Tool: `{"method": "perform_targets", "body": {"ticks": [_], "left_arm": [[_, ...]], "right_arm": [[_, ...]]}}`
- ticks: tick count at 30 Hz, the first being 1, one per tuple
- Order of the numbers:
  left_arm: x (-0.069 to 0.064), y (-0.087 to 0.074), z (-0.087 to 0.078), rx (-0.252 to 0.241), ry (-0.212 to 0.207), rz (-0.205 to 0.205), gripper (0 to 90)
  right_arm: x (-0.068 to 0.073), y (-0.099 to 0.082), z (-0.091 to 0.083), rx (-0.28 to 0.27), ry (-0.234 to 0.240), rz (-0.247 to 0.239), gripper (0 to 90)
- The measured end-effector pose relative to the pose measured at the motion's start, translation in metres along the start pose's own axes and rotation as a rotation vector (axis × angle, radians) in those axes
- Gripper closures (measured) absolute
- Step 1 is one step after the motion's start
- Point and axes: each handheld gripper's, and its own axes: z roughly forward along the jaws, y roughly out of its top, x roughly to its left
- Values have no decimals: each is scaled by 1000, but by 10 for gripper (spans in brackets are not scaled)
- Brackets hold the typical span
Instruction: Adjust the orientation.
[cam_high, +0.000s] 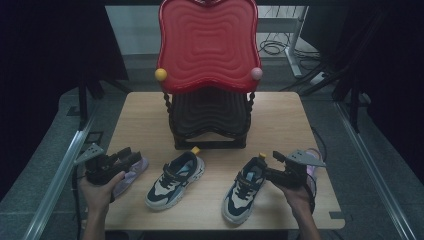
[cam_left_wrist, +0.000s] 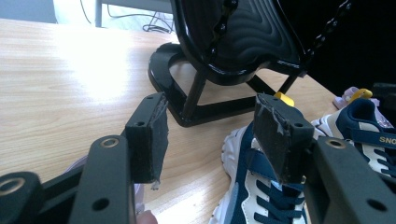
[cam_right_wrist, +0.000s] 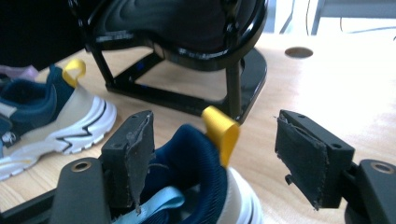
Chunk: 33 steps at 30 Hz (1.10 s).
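Observation:
Two navy-and-cream sneakers with yellow heel loops lie on the wooden table (cam_high: 280, 120). The left sneaker (cam_high: 175, 180) also appears in the left gripper view (cam_left_wrist: 261, 196) and the right gripper view (cam_right_wrist: 51, 121). My right gripper (cam_high: 268, 167) stands open around the heel of the right sneaker (cam_high: 245, 190). Its collar and yellow loop (cam_right_wrist: 222, 130) sit between the jaws, and the right pad (cam_right_wrist: 303, 158) is clear of the shoe. My left gripper (cam_high: 127, 155) is open (cam_left_wrist: 210, 107) with nothing between its jaws. It hovers left of the left sneaker, above a lilac shoe (cam_high: 132, 172).
A two-tier rack stands at the middle back of the table, with a red top shelf (cam_high: 207, 45) and a black lower shelf (cam_high: 210, 112). Its black base (cam_left_wrist: 187, 107) lies just beyond both sneakers. A pink shoe (cam_high: 312, 167) lies under my right hand.

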Motion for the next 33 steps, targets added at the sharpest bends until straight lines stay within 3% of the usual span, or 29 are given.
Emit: {"method": "perform_targets", "body": {"ticks": [3,10,17,22,30,33], "left_arm": [[-1,0,0,6,-5,4,453],[-8,1,1,5,-42,16,469],[-14,3,1,1,-57,28,502],[-24,7,1,4,-25,36,506],[-36,13,-1,-16,17,31,516],[-38,14,7,25,30,55,562]], "right_arm": [[-4,1,-2,-22,5,6,297],[-13,-1,-7,-55,65,49,332],[-14,0,-6,-73,72,33,361],[-13,-6,-1,-50,84,-35,390],[-13,-1,-1,-75,109,-35,391],[-15,-2,-1,-68,100,-34,387]]}}
